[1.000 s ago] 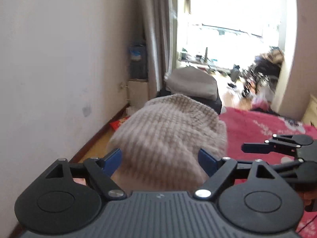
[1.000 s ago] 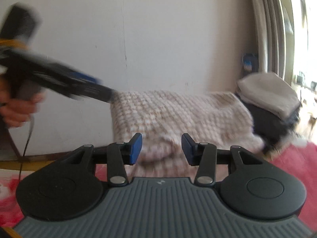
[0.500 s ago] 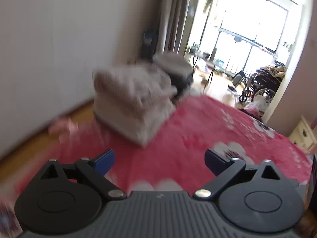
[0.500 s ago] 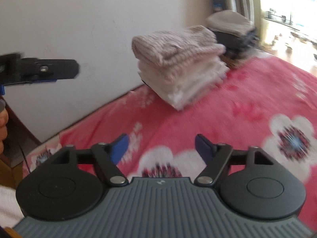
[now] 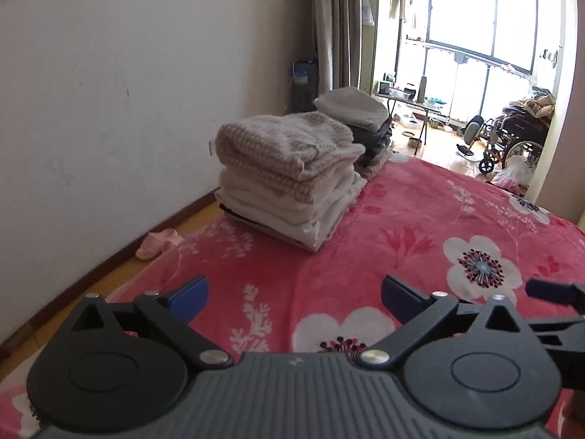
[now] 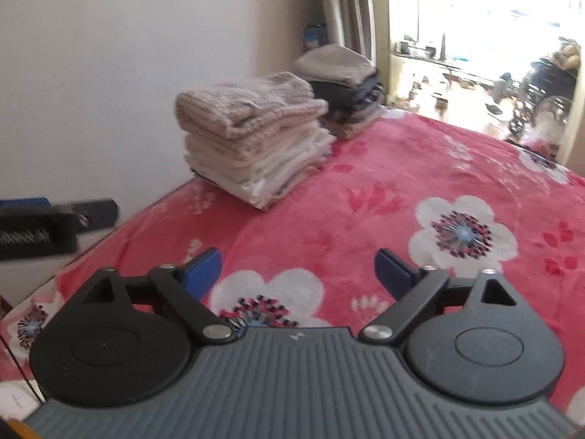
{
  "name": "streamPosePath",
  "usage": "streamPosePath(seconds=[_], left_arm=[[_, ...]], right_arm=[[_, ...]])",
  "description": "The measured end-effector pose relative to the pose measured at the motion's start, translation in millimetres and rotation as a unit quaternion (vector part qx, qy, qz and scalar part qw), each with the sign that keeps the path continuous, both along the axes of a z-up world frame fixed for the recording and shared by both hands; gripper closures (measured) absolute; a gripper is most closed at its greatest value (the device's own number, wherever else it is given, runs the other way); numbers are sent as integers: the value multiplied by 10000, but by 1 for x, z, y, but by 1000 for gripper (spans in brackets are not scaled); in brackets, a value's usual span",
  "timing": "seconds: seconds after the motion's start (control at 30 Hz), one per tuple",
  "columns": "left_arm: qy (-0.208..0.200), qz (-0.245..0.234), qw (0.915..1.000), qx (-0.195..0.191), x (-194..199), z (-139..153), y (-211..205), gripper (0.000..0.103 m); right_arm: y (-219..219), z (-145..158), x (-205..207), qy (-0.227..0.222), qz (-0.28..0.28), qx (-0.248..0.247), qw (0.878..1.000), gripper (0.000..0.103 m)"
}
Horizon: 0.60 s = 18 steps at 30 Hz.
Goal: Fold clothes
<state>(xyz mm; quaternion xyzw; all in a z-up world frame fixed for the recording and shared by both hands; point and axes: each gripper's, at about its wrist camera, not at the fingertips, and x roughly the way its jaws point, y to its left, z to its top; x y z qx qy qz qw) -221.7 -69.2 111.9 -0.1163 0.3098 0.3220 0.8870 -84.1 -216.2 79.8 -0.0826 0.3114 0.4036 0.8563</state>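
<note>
A folded beige knit sweater (image 5: 285, 142) lies on top of a stack of folded light clothes (image 5: 292, 212) on the red flowered bed cover (image 5: 402, 226); it also shows in the right wrist view (image 6: 245, 106). A second stack of grey and dark clothes (image 5: 362, 124) stands behind it. My left gripper (image 5: 294, 298) is open and empty, well back from the stack. My right gripper (image 6: 298, 267) is open and empty over the bed cover (image 6: 365, 197). Part of the other gripper shows at each view's edge.
A white wall (image 5: 109, 109) runs along the bed's left side, with wooden floor and a pink slipper (image 5: 157, 243) below it. A wheelchair (image 5: 512, 139) and a small table (image 5: 409, 100) stand in the bright room beyond the bed's far end.
Both grippers have let go of the knit sweater, opened wide and pulled back from the stack. The sweater now rests on top of the light stack.
</note>
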Motion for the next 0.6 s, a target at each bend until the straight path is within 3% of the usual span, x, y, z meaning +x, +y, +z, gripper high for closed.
streamPosePath(seconds=[0.2,0.43,0.6], left_arm=[[3,151,9992,-358,-3,-12,18,1],[45,578,9982,-130,-10,-19,25,1],[114,770,9970,-18,-14,-17,28,1]], right_arm=[[23,9,-26,-498,268,-296,9980,1],[31,8,-36,-671,199,-440,9966,1],[34,-1,-28,-552,-93,-708,9959,1]])
